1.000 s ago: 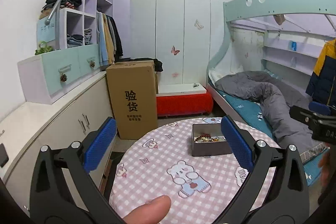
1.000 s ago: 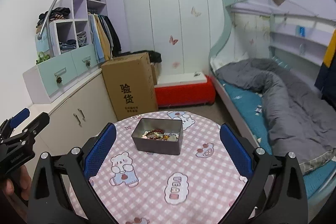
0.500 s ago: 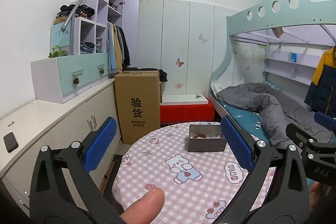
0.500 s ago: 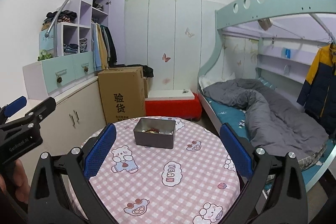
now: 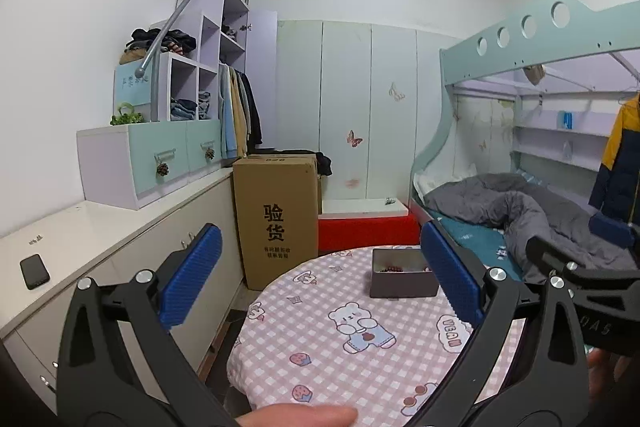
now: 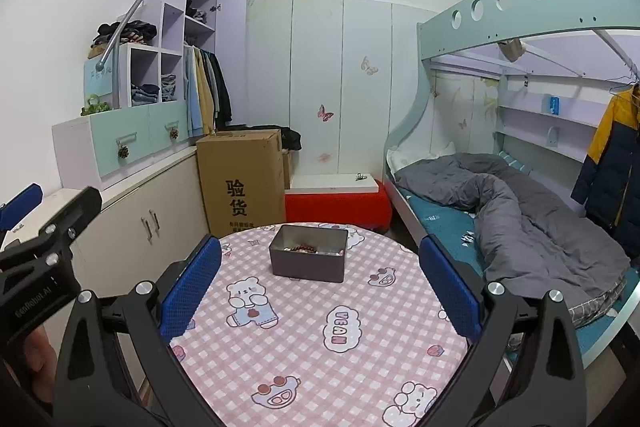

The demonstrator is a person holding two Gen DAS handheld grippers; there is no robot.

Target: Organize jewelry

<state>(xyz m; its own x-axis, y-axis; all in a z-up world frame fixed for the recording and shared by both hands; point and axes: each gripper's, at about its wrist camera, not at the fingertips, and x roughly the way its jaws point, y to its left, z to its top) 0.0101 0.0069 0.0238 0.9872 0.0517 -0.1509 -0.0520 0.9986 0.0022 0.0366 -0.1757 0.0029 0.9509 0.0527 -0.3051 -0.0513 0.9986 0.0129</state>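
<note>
A grey metal box (image 6: 308,259) stands at the far side of a round table with a pink checked cloth (image 6: 304,339). Red beads and other jewelry (image 6: 302,248) lie inside it. The box also shows in the left wrist view (image 5: 402,279). My left gripper (image 5: 320,283) is open and empty, held well back from the table. My right gripper (image 6: 320,279) is open and empty, above the table's near half. Each gripper shows at the edge of the other's view.
A tall cardboard box (image 6: 242,183) stands behind the table on the left. A cabinet run (image 5: 120,239) lines the left wall, with a phone (image 5: 35,271) on it. A bunk bed with a grey duvet (image 6: 520,211) fills the right side.
Both grippers have pulled back and lifted away from the table. The box now looks smaller and farther off. Both stay open and empty.
</note>
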